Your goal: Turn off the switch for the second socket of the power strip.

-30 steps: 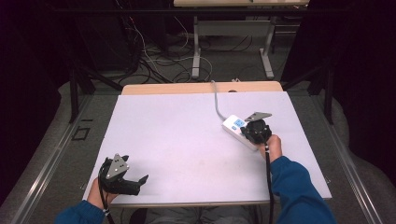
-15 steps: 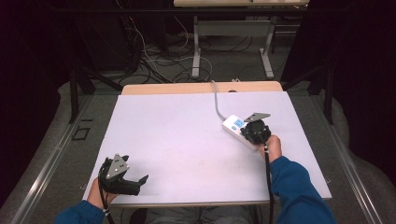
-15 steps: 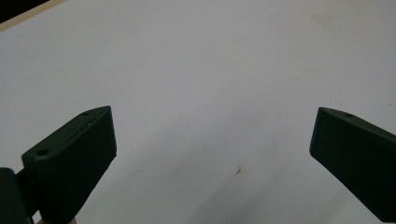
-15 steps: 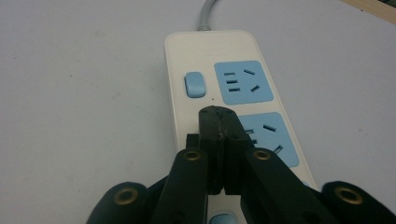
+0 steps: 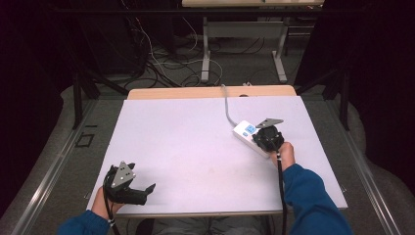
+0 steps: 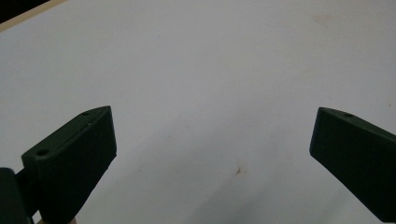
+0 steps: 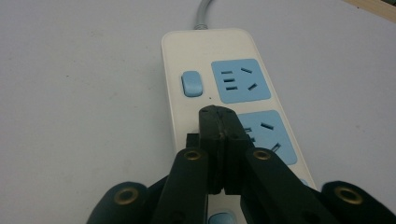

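A white power strip [image 5: 246, 132] with blue sockets lies on the right half of the white table [image 5: 195, 147], its grey cable [image 5: 226, 105] running off the far edge. My right gripper [image 5: 268, 138] is over the strip, shut with nothing between its jaws. In the right gripper view its tips [image 7: 218, 116] rest on the power strip [image 7: 177, 56] between two blue sockets, just behind a blue switch [image 7: 192, 84]. My left gripper [image 5: 144, 192] sits near the table's front left corner. Its jaws stand wide open [image 6: 212, 140] over bare tabletop.
A wooden strip [image 5: 210, 92] borders the table's far edge. Beyond it, loose cables [image 5: 161, 63] lie on the floor around the legs of another desk [image 5: 205, 49]. A small brown mark [image 6: 238, 171] shows on the tabletop by the left gripper.
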Demonstrator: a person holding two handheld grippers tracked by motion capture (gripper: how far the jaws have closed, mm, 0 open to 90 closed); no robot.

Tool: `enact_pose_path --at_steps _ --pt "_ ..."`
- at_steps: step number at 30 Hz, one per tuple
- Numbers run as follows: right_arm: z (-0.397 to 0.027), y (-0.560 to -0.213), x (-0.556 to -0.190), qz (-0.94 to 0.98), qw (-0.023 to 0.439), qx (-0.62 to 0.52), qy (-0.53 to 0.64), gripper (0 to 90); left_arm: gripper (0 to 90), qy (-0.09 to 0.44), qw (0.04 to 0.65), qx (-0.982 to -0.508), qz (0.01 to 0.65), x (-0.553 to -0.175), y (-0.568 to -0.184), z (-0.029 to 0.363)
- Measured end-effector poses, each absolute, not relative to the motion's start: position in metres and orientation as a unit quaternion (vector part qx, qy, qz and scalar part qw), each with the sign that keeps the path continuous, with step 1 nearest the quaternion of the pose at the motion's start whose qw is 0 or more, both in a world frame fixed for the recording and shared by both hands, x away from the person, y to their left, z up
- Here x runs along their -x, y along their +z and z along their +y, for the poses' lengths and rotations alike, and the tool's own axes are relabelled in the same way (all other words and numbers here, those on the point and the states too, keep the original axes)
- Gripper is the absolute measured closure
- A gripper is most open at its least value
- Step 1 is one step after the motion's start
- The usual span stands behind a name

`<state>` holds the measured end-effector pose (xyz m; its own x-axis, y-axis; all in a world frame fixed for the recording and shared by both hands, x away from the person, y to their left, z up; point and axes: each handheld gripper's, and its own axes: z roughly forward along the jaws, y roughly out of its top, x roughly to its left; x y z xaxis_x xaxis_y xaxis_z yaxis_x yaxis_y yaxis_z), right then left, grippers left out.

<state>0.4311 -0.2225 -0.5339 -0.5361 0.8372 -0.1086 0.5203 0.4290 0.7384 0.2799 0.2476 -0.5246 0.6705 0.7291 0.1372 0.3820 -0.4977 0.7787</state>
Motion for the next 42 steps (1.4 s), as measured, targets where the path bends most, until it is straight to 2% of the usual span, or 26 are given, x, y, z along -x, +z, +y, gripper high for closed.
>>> enact_pose_path --at_steps 42 --pt "-0.2214 -0.5347 -0.4307 0.813 0.24 -0.414 0.333 90.0 0.4 0.225 0.374 -0.835 0.335 -0.2795 -0.5251 0.2465"
